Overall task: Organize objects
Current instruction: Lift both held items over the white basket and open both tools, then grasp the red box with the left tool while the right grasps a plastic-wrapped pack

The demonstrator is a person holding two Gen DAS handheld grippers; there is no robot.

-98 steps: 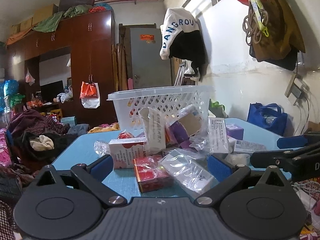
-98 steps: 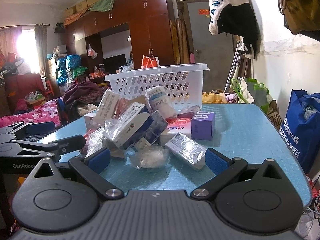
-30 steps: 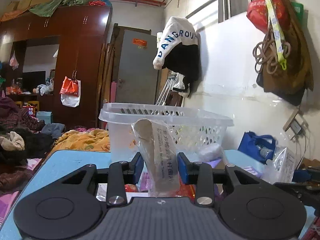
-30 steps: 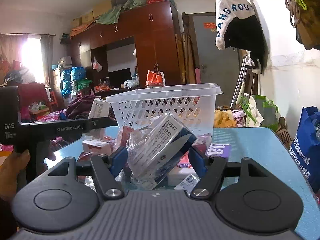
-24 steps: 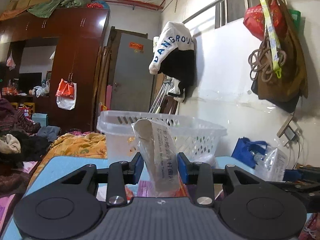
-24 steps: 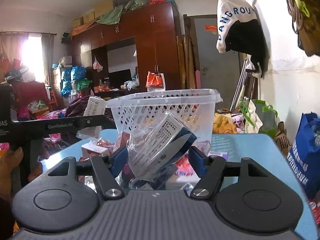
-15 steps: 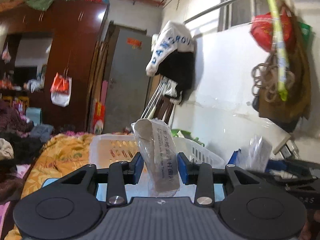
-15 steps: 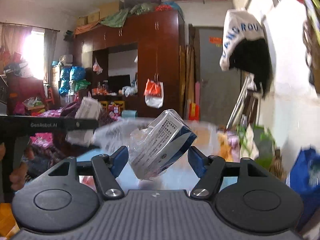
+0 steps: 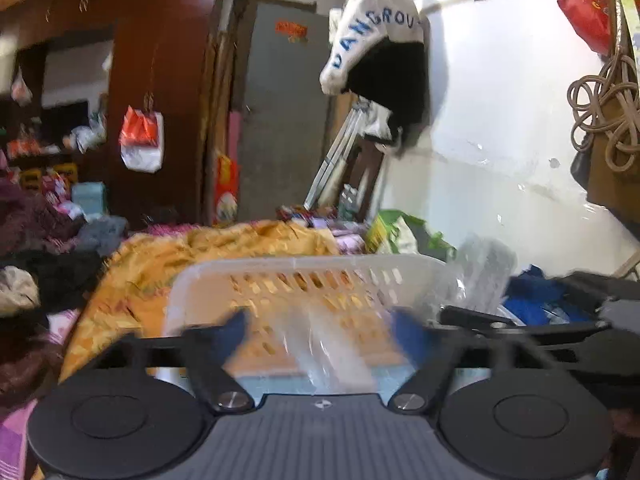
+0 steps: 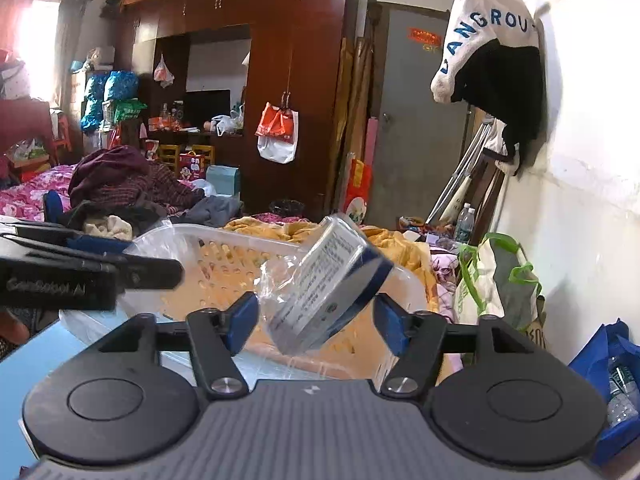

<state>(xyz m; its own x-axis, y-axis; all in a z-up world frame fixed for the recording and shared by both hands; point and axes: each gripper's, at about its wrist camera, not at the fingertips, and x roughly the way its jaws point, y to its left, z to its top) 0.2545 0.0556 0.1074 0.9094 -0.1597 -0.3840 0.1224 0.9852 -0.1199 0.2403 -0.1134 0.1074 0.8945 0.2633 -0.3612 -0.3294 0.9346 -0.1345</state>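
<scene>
A white perforated basket (image 9: 304,280) stands on the blue table; it also shows in the right wrist view (image 10: 224,264). My left gripper (image 9: 320,330) is open above the basket, and a blurred clear-wrapped packet (image 9: 332,356) is dropping between its fingers. My right gripper (image 10: 316,320) hangs over the basket with a blue-and-white box in clear plastic (image 10: 328,284) between its pads; the box is tilted and the pads stand slightly off it. The left gripper's body (image 10: 80,276) shows at left in the right wrist view.
A yellow quilt (image 9: 208,248) lies beyond the basket. A green-handled bag (image 10: 496,280) and a blue bag (image 10: 600,364) sit by the white wall on the right. A dark wardrobe (image 10: 304,80) and piled clothes (image 10: 128,184) fill the back left.
Both grippers rose and moved forward over the basket. The left gripper opened and its packet is falling. The right gripper's jaws widened around the box.
</scene>
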